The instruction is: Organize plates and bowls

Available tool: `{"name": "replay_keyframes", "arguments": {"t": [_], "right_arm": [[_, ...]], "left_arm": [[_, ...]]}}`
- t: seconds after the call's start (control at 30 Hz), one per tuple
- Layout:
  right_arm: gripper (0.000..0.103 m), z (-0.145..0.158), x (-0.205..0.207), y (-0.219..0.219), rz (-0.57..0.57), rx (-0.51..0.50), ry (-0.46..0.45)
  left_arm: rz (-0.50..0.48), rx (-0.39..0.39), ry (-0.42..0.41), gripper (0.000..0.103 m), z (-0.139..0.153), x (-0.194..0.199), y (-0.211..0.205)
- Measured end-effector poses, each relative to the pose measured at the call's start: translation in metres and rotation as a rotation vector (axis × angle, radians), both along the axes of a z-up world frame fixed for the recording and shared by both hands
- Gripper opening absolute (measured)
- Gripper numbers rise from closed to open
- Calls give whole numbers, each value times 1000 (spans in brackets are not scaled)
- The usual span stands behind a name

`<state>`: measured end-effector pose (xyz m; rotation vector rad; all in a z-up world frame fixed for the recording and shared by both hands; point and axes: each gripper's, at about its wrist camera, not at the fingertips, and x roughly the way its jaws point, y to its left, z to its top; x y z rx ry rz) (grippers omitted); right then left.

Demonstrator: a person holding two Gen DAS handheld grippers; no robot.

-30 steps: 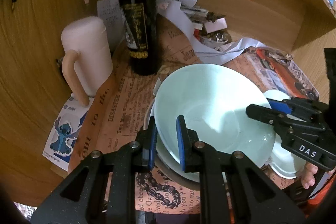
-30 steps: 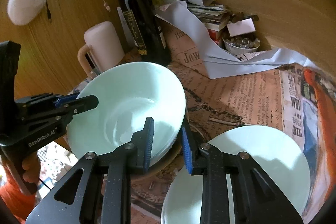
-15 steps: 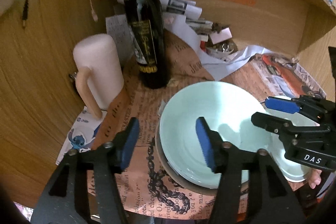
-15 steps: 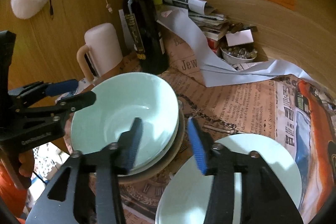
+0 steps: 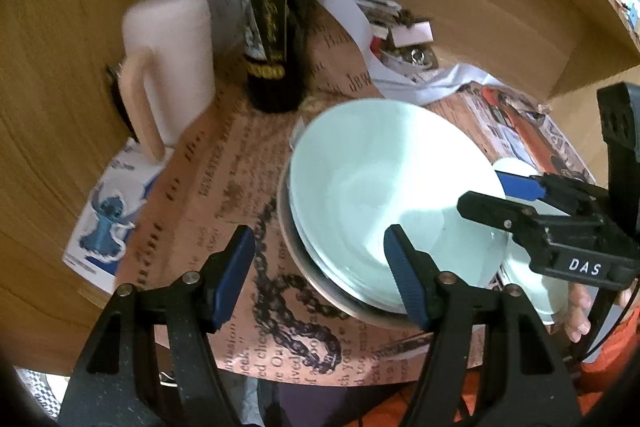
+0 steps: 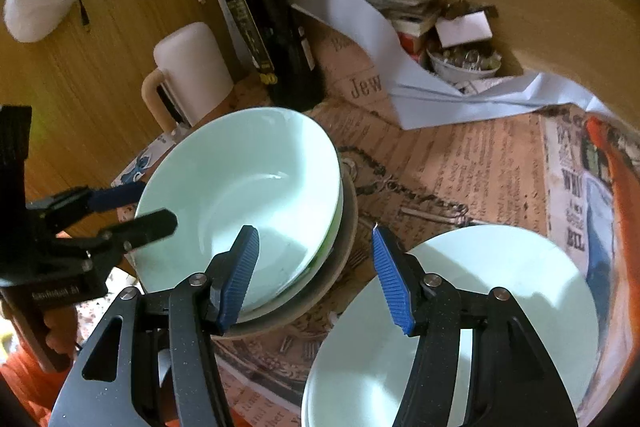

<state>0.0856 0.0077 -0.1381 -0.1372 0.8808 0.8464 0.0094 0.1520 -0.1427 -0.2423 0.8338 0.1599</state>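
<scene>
A pale green bowl (image 5: 384, 179) (image 6: 248, 187) sits on top of a stack inside a grey-brown bowl (image 5: 340, 303). My left gripper (image 5: 316, 247) straddles the stack's near-left rim. Its jaws are opening, with the pads clear of the rim. My right gripper (image 6: 314, 243) straddles the stack's right rim the same way: one finger over the bowl's inside, the other over the table, jaws opening and touching nothing. A pale green plate (image 6: 500, 287) lies flat just right of the stack. Each gripper also shows in the other's view, the right gripper (image 5: 484, 193) and the left gripper (image 6: 148, 205).
A dark wine bottle (image 5: 272, 27) and a pink mug (image 5: 176, 59) stand behind the stack by the wooden wall. A cartoon sticker card (image 5: 104, 223) lies at the table's left edge. Loose papers (image 6: 380, 39) and a small cluttered bowl (image 6: 464, 63) fill the back.
Both grippers were shut on the green bowl's rim, holding it tilted. They have let go, their jaws have spread wide, and the bowl now rests level in the stack.
</scene>
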Motion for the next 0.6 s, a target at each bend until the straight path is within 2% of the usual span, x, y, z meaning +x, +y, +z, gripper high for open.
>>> {"name": "replay_keyframes", "arguments": {"t": [0.2,0.27,0.33,0.6], "right_arm": [[54,-7,3,10,19,-26,30],[48,-8,4,12,18,-33,28],[45,-9,6,14,24,-41,35],[40,-15,8,17,6,-50,37]], "left_arm": [[-14,-31,-1,66,-7,2,1],[-24,-45,-2,59,-8,5,3],[-42,-65,1,53,-10,6,3],[-36,-39,1,53,-9,8,-2]]}}
